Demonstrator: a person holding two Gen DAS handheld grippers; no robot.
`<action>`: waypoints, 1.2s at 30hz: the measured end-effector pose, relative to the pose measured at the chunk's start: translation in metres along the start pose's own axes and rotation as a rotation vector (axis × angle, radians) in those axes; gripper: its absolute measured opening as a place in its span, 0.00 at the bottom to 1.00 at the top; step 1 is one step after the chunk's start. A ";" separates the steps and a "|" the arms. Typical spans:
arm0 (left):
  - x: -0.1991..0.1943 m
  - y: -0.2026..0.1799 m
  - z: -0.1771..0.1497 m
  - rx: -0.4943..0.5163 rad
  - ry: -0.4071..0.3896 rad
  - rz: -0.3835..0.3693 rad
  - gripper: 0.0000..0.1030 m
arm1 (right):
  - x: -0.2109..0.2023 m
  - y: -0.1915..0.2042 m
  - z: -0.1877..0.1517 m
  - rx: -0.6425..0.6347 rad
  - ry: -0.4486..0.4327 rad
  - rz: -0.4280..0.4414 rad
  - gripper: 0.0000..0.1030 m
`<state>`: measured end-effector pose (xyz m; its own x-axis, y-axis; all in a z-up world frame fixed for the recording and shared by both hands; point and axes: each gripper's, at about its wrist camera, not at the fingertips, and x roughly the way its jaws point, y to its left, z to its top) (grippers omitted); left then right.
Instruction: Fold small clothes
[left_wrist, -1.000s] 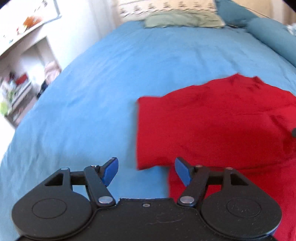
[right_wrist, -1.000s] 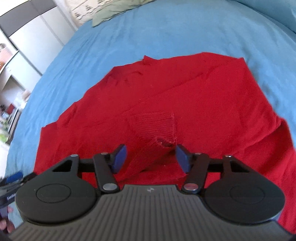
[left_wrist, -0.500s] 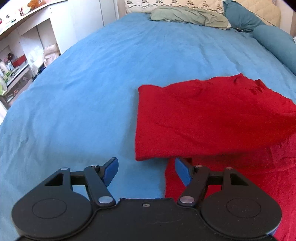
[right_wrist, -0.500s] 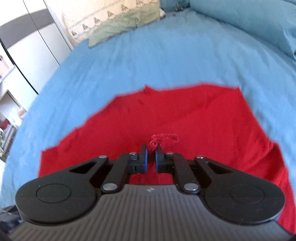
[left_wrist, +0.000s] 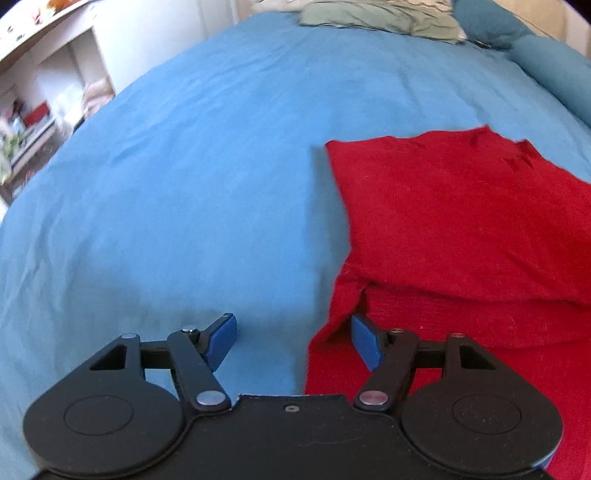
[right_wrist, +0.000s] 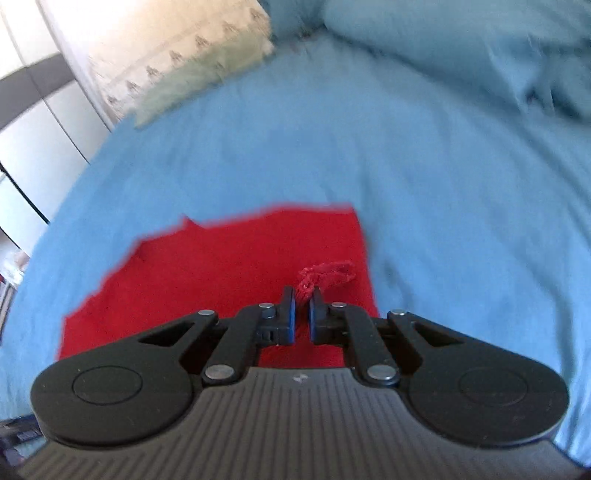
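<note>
A red knit garment (left_wrist: 461, 229) lies on the blue bedspread (left_wrist: 207, 177), partly folded over itself, filling the right half of the left wrist view. My left gripper (left_wrist: 293, 338) is open just above the bed, its right finger at the garment's near left edge. In the right wrist view my right gripper (right_wrist: 302, 302) is shut on a bunched bit of the red garment (right_wrist: 221, 273), which sticks up past the fingertips and is lifted above the rest of the cloth.
A pale patterned pillow (right_wrist: 177, 62) and a green-grey cloth (left_wrist: 380, 20) lie at the head of the bed. Blue pillows (right_wrist: 461, 44) are at the far right. White shelves (left_wrist: 40, 92) with clutter stand left of the bed.
My right gripper shut on a pinch of the red garment and has lifted it, carrying the cloth over itself. My left gripper stayed open and shifted closer to the garment's left edge.
</note>
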<state>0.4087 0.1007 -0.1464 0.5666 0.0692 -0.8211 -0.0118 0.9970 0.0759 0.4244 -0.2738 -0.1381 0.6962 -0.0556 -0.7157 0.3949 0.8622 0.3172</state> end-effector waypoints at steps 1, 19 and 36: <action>0.000 0.002 0.000 -0.013 0.002 0.001 0.71 | 0.007 -0.005 -0.007 -0.003 0.015 -0.010 0.22; -0.024 -0.048 0.034 0.021 -0.081 -0.116 0.71 | 0.025 0.027 -0.041 -0.173 0.058 -0.018 0.96; 0.015 -0.067 0.031 0.040 -0.059 -0.141 0.72 | 0.078 0.035 -0.009 -0.325 0.017 -0.048 1.00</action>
<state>0.4434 0.0343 -0.1461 0.6078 -0.0742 -0.7906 0.1029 0.9946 -0.0142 0.4872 -0.2431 -0.1880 0.6699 -0.0939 -0.7365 0.2131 0.9745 0.0696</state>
